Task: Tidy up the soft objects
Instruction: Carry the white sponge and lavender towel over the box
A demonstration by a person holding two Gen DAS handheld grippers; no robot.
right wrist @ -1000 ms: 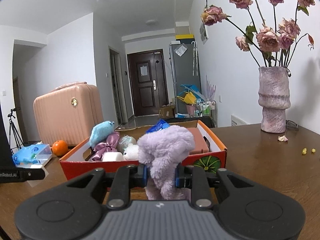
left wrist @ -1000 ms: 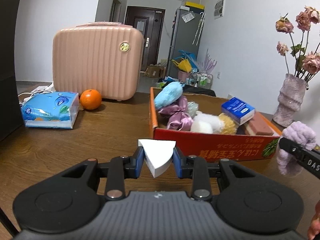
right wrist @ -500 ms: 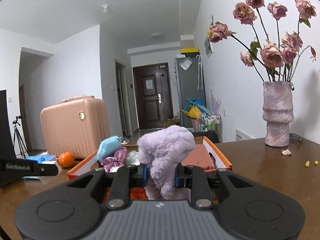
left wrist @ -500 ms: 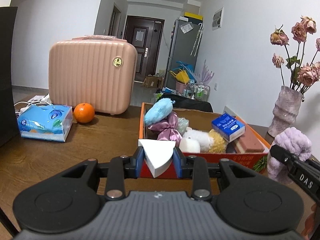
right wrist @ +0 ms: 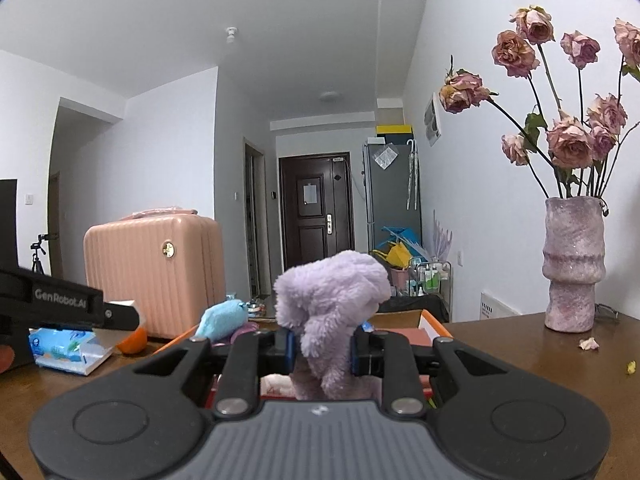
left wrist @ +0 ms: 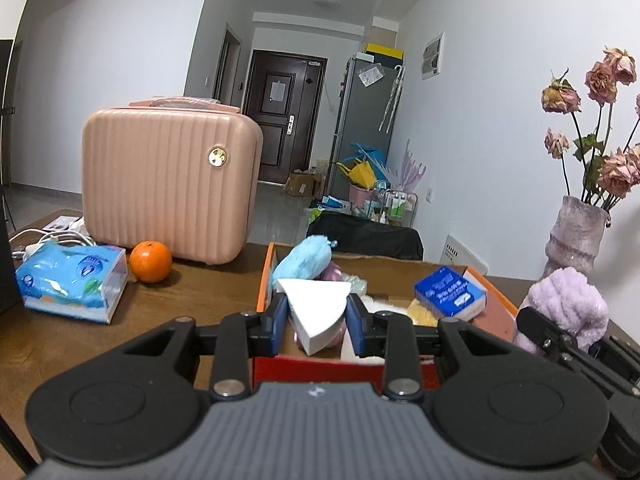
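- Since a second ago the left tongs (left wrist: 317,318) have come up and moved in over the red box (left wrist: 332,364); the right ones barely shifted.
- Left tongs are clamped on a white wedge sponge (left wrist: 316,312).
- Right tongs (right wrist: 322,350) pinch the purple plush (right wrist: 332,312), at the box's 3 o'clock.
- The box already holds several soft bits; I'd guess these two still need dropping in.
- The tissue pack (left wrist: 72,284) sits at its 9 o'clock on the desk (left wrist: 192,300).
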